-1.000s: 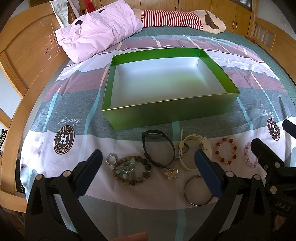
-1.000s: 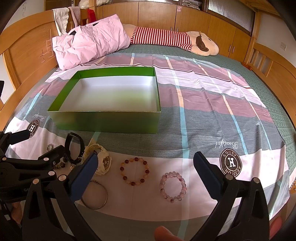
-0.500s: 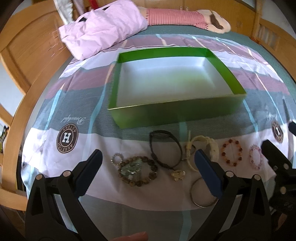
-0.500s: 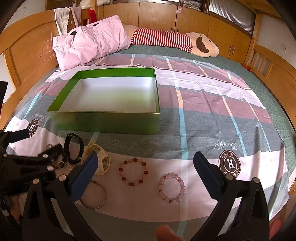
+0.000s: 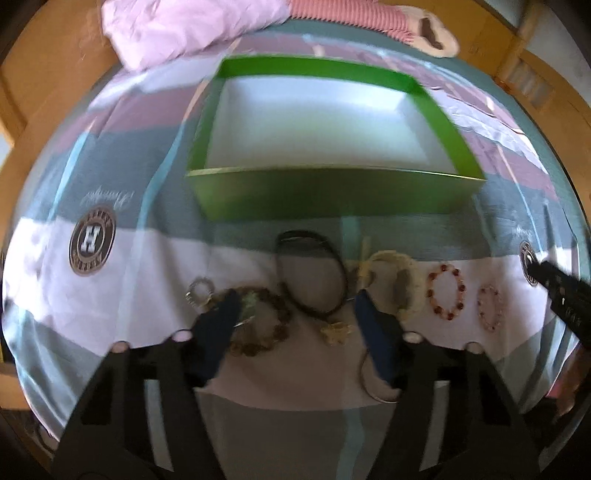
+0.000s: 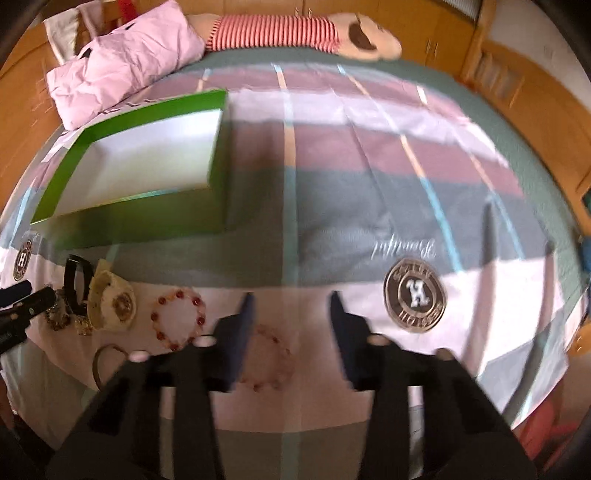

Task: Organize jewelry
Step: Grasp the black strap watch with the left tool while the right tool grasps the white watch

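A row of jewelry lies on the bedsheet in front of an empty green box (image 5: 332, 192). It holds a brown bead bracelet (image 5: 273, 332), a black band (image 5: 314, 273), a cream watch (image 5: 402, 280), a red bead bracelet (image 5: 445, 290), a pink bead bracelet (image 5: 489, 308) and a metal bangle (image 5: 369, 387). My left gripper (image 5: 297, 295) hovers over the brown bracelet and black band, its jaws closing, pressing on nothing. My right gripper (image 6: 291, 297) hangs above the pink bead bracelet (image 6: 269, 362), jaws closing, nothing gripped. The picture is motion-blurred.
A pink pillow (image 6: 122, 70) and a striped plush toy (image 6: 295, 33) lie at the head of the bed. Wooden bed rails (image 6: 517, 92) run along both sides. The striped sheet (image 6: 369, 166) to the right of the green box (image 6: 218, 155) is bare.
Both grippers have dropped closer to the jewelry row and tilted further down. Their jaws stood wide before and are now much narrower. The jewelry and box have not moved.
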